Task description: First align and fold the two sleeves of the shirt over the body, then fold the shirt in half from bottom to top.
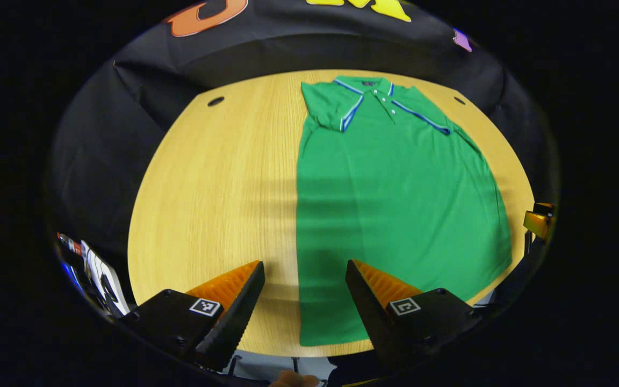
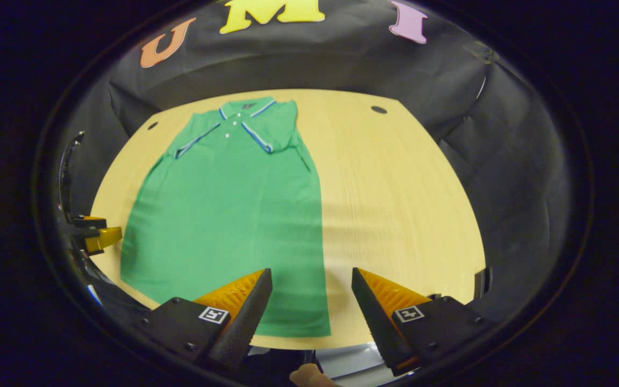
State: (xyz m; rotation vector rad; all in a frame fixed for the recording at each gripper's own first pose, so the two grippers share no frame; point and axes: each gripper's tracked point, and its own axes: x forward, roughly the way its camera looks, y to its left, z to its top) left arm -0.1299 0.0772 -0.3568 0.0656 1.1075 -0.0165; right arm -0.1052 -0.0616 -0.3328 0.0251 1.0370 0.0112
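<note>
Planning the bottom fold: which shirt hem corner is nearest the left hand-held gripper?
The left hem corner, by the left hand-held gripper's open fingers; the other corner lies far right.

A pale wooden table (image 1: 218,177) lies before you, one dark round hole (image 1: 215,101) near each far corner (image 2: 379,109).

No readable text; shirt (image 1: 395,204) neck label too small to read.

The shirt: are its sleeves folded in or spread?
Folded in: the shirt has straight side edges, sleeves lying over its chest.
</note>
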